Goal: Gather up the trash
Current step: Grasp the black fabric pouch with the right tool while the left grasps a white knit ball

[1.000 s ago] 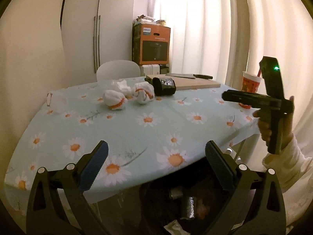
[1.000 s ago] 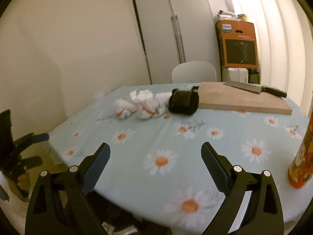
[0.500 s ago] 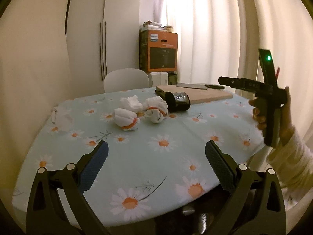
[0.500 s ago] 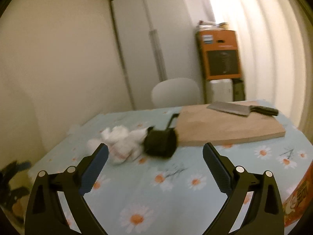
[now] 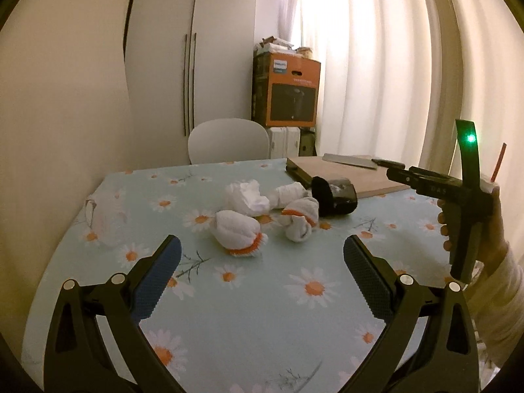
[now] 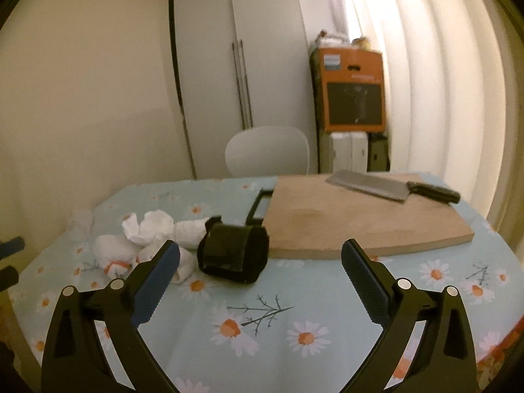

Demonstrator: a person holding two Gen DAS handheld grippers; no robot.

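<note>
Several white crumpled wads with orange edges (image 5: 237, 229) lie mid-table on the daisy tablecloth (image 5: 262, 311); they also show in the right wrist view (image 6: 147, 232). A black container (image 5: 335, 195) lies on its side beside them, also seen from the right (image 6: 234, 252). A clear crumpled wrapper (image 5: 104, 216) sits near the left table edge. My left gripper (image 5: 262, 278) is open and empty, above the near table. My right gripper (image 6: 260, 278) is open and empty, just short of the black container; it shows from outside in the left wrist view (image 5: 398, 174).
A wooden cutting board (image 6: 360, 222) with a cleaver (image 6: 386, 188) lies at the far right. A white chair (image 5: 229, 140) stands behind the table. An orange box (image 5: 288, 93), white cabinets and curtains stand beyond. An orange cup edge (image 6: 504, 353) is at lower right.
Both grippers rose and moved forward over the table. The right one swung toward the black container and cutting board. The bag seen below the left gripper is out of view.
</note>
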